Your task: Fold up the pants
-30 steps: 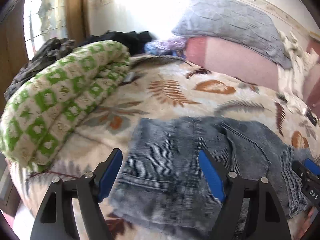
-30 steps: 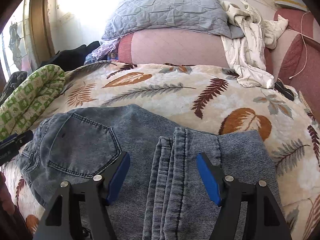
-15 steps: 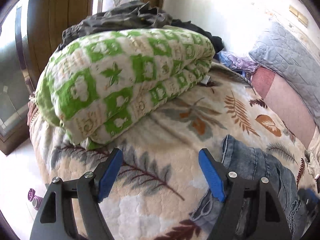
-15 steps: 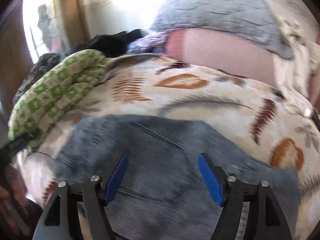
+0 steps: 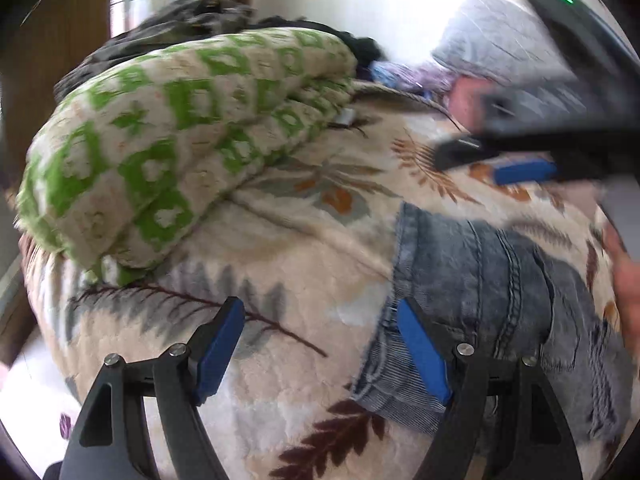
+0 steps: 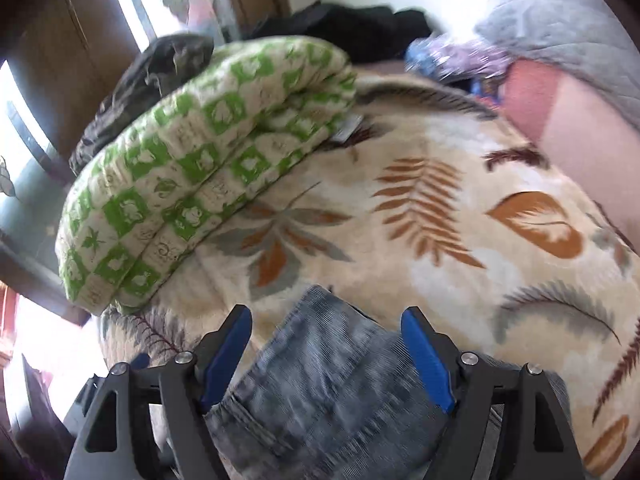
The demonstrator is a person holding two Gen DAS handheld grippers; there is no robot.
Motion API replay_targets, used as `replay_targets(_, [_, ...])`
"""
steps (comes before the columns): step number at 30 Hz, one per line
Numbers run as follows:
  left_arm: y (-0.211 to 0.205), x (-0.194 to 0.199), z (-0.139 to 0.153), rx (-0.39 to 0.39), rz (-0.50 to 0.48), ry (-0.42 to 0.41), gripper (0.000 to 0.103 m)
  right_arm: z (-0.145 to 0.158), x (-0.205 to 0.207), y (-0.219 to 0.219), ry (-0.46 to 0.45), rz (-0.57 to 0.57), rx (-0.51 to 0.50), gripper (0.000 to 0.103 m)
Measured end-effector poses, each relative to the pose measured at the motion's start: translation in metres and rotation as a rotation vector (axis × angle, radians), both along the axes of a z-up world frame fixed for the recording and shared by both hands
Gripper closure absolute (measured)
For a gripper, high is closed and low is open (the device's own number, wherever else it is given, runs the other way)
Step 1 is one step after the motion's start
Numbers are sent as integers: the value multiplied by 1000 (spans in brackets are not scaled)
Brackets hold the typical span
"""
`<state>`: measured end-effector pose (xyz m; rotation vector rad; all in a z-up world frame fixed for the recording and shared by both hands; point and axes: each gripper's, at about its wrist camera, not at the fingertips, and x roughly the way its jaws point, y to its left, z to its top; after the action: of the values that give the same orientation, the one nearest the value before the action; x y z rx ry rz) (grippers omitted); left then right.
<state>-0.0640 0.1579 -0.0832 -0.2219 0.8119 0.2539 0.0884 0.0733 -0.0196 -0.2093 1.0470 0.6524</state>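
Pants of blue denim lie on the leaf-print bedspread, lower right in the left wrist view and bottom centre in the right wrist view, already folded into a compact bundle by the look of the stacked edges. Denim like this is likely heavy for cloth, soft but fairly stiff at the seams and waistband, and not slippery; a thick seam or the folded edge should give the surest hold. A rolled green-checked quilt sits upper left, near the pants but apart. The left gripper is spread wide over the bedspread, its right finger at the denim's edge. The right gripper has just been opening and hangs spread above the denim, pinching nothing.
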Motion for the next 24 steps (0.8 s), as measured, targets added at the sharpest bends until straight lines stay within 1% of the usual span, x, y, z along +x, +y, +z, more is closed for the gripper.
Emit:
replay_targets(1, [-3,3,-2,1,-20,3,24,-6,6,8,30,19,-12,23])
replay_targets(4, [-10,11,-8,-43,-89,17,24,-20,18,21,63,40,-54,23])
replay_targets(6, [-17,15,-13,-63,-126,33,24,-28,25,27,87,51,-63,23])
replay_targets(11, [-29,20,-18,-63,-180,22,25,-46,33,37,121,81,-119,23])
replay_targets(13, [-29,23,-22,-100,-194,32,36,-54,35,40,143,96,-133,23])
replay_targets(14, [-28,25,-24,-131,-205,38,47,-58,36,42,151,101,-147,23])
replay_targets(15, [-26,26,-26,-158,-211,39,50,-63,36,44,154,101,-167,23])
replay_targets(18, [-27,27,-28,-153,-211,30,55,-76,34,47,150,108,-203,23])
replay_targets(19, [-26,27,-29,-158,-210,28,56,-81,33,47,150,110,-217,25])
replay_targets(20, [-24,28,-29,-164,-206,26,61,-86,31,47,147,108,-232,31])
replay_targets(21, [-22,28,-30,-175,-205,24,64,-90,30,47,146,106,-246,51])
replay_targets(22, [-20,28,-30,-189,-207,20,65,-93,29,45,142,100,-253,56])
replay_targets(23, [-19,28,-30,-198,-213,12,71,-91,28,43,130,91,-241,59])
replay_targets(24, [-19,27,-30,-204,-228,2,80,-88,28,40,125,80,-226,74])
